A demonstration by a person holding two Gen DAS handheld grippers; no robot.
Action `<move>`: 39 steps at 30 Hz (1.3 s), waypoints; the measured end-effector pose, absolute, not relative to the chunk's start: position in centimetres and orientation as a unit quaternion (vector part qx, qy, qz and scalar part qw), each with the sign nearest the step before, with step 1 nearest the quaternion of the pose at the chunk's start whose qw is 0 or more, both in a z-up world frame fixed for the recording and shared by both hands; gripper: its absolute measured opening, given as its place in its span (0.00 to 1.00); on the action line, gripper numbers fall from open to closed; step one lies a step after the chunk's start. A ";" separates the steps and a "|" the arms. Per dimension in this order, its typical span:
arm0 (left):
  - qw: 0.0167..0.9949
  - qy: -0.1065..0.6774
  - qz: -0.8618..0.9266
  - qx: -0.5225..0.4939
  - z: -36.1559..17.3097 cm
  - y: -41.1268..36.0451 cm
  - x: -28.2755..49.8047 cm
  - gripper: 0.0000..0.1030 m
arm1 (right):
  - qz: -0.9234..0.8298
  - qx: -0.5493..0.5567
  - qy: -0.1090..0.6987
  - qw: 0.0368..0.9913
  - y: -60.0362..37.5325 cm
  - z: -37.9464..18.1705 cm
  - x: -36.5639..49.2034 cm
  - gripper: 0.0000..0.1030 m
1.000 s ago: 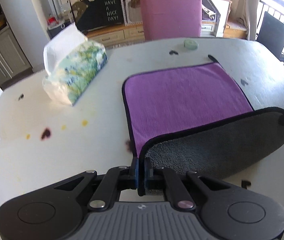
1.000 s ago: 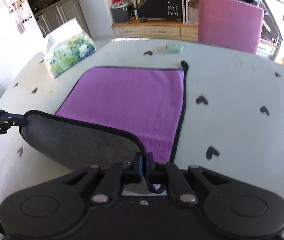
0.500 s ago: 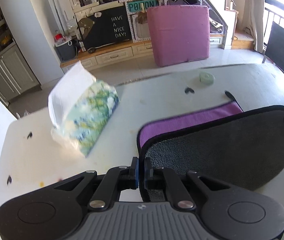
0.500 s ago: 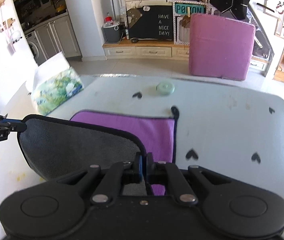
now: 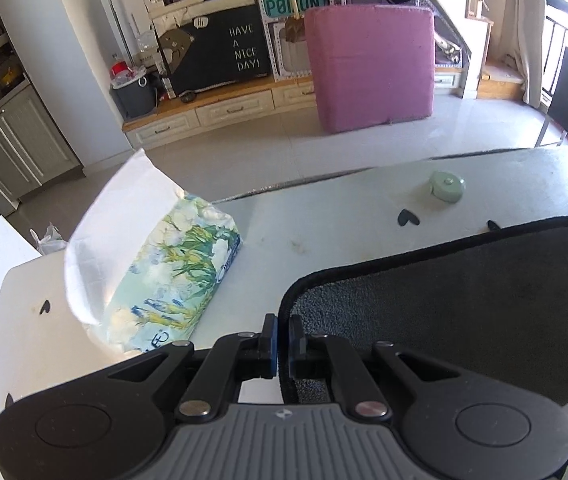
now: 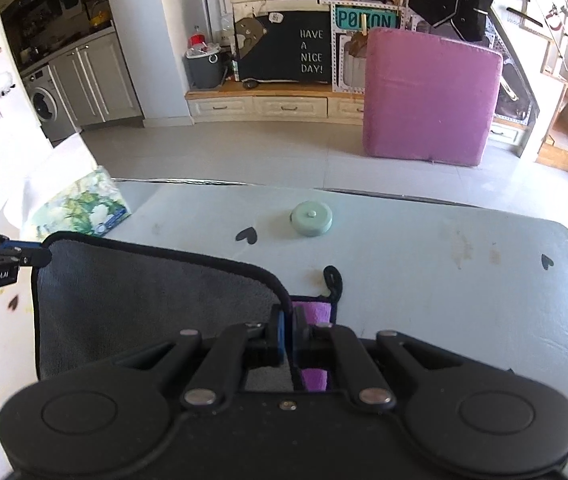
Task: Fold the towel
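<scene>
Left gripper point(image 5: 282, 340) and right gripper point(image 6: 288, 332) each pinching towel point(image 6: 143, 300) corner, lower frame; fold mid-carry, laying down remains.

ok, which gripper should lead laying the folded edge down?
Probably neither, both together. The left gripper and right gripper each pinch a corner of the towel, grey underside up; only the right view shows the purple far edge.

One towel point(image 5: 464, 304), one tissue pack point(image 5: 171, 276), one round green tin point(image 6: 312, 219), two claws point(image 5: 282, 344) point(image 6: 288, 338) on one table point(image 6: 444, 280)
</scene>
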State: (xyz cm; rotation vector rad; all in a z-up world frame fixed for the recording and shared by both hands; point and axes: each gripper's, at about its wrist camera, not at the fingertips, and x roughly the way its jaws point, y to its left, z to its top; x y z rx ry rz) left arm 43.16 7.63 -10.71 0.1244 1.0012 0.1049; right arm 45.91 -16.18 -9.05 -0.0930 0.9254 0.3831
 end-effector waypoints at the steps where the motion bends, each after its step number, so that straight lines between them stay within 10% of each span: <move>1: 0.872 0.482 0.051 0.059 -11.1 7.7 43.5 0.06 | 0.182 -0.044 0.447 0.875 -16.0 -9.4 46.4 0.04; 14: 0.856 0.512 0.050 0.049 -15.5 8.0 46.2 0.06 | 0.158 -0.069 0.482 0.859 -14.8 -13.9 49.0 0.05; 17: 0.854 0.516 0.053 0.040 -16.1 8.4 46.4 0.13 | 0.153 -0.067 0.466 0.869 -14.9 -14.0 49.1 0.32; 22: 0.849 0.522 0.074 0.025 -16.3 9.1 45.8 0.93 | 0.154 -0.057 0.470 0.867 -15.3 -14.2 49.4 0.55; 27: 0.840 0.537 0.076 0.002 -16.0 9.4 45.1 0.95 | 0.163 -0.039 0.470 0.867 -15.5 -14.1 48.9 0.98; 39: 0.844 0.531 0.074 -0.016 -14.2 9.1 42.4 0.96 | 0.162 -0.029 0.465 0.870 -15.7 -12.5 47.0 1.00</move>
